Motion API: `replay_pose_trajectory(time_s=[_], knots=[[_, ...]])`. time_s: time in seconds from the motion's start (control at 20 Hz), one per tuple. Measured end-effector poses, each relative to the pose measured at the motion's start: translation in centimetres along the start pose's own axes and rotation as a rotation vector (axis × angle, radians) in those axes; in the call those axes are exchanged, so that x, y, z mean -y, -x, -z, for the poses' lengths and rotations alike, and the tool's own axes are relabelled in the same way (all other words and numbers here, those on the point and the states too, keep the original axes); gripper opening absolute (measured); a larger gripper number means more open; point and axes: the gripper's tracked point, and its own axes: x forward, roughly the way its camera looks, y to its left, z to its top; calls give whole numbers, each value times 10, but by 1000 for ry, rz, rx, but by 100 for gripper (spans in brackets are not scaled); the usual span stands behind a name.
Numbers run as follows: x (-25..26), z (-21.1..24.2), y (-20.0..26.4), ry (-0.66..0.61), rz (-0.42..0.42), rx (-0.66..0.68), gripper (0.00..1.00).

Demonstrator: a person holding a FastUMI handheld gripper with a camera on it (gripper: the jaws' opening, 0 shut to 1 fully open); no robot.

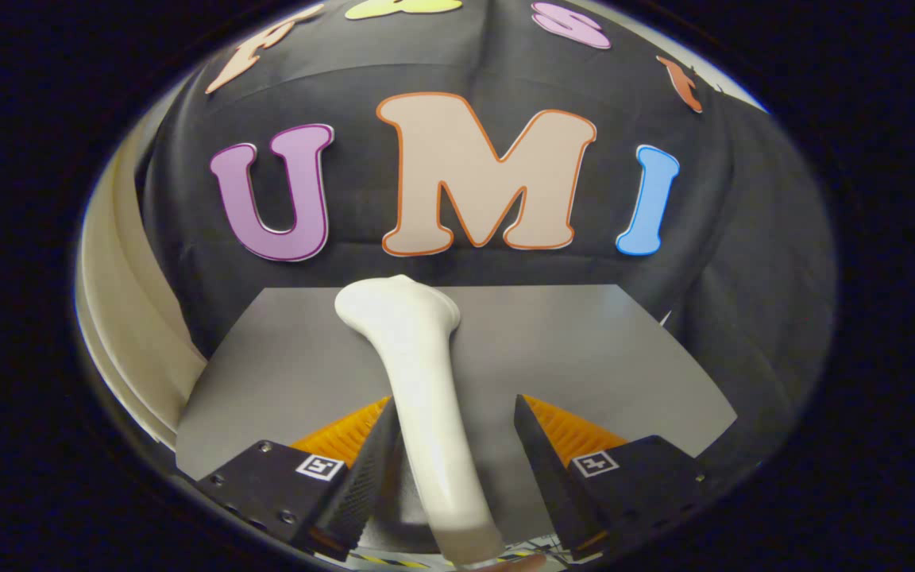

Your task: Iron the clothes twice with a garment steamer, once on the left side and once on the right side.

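A white garment steamer [406,326] lies on the grey tabletop [600,342]. Its wide head points away toward the booth's black wall, and its handle runs back between my fingers. My gripper [453,409] is open around the handle. One finger [370,461] sits close against the handle's side. The other finger [541,453] stands apart from it, with a strip of table showing in the gap. The handle's near end drops out of sight below the fingers.
The table's far edge meets the black cloth wall [743,262] just beyond the steamer's head. A pale curved band [120,302] rises beside the table, on the side of the finger that is close to the handle. Bare grey surface lies on both sides of the steamer.
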Motion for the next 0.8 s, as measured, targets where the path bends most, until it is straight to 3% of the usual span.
replay_pose_trajectory(time_s=[0.05,0.25,0.4,0.5,0.8], knots=[[-1,8,-3,4,4,-47,86],[-11,-1,-12,-70,-29,-21,74],[-12,-4,-17,-105,-21,-25,57],[-12,-4,-18,-93,-12,-15,56],[6,-8,-9,-80,29,19,37]])
